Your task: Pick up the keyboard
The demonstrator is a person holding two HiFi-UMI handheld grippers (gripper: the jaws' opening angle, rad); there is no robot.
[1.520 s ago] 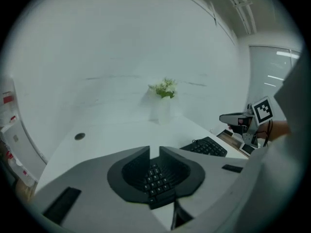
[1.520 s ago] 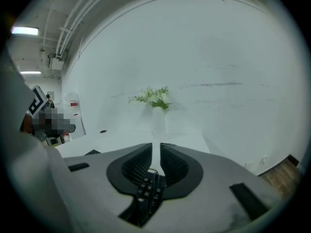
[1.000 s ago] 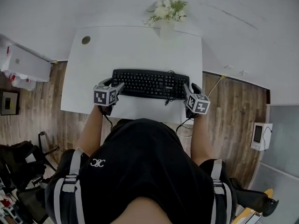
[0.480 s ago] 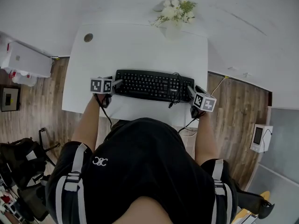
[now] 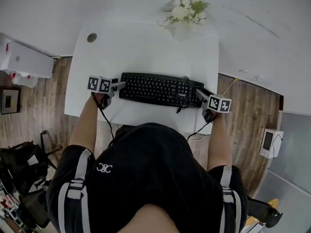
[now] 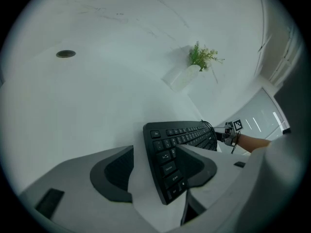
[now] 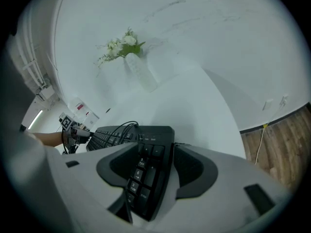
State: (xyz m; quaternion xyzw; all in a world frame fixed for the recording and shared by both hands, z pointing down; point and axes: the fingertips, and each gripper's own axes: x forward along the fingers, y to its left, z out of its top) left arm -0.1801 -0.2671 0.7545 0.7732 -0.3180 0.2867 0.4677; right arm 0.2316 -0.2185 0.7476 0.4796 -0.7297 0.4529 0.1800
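A black keyboard (image 5: 155,89) lies flat on the white table (image 5: 146,47), its cable (image 5: 183,93) coiled over the right end. My left gripper (image 5: 119,85) is at its left end. In the left gripper view the keyboard (image 6: 180,144) end sits between the closing jaws of that gripper (image 6: 154,152), with a gap at the left pad (image 6: 116,171). My right gripper (image 5: 198,93) is at the right end. In the right gripper view the number pad (image 7: 146,174) lies between the opening jaws of that gripper (image 7: 158,152). No pad visibly presses.
A white vase of flowers (image 5: 187,16) stands at the table's far edge. A round cable hole (image 5: 92,38) is at the far left corner. On the wood floor sit a white box (image 5: 24,62) at left and a small device (image 5: 268,141) at right.
Both grippers have swung outward and lowered to the keyboard's two ends, their jaws now around them. The keyboard has stayed flat on the table.
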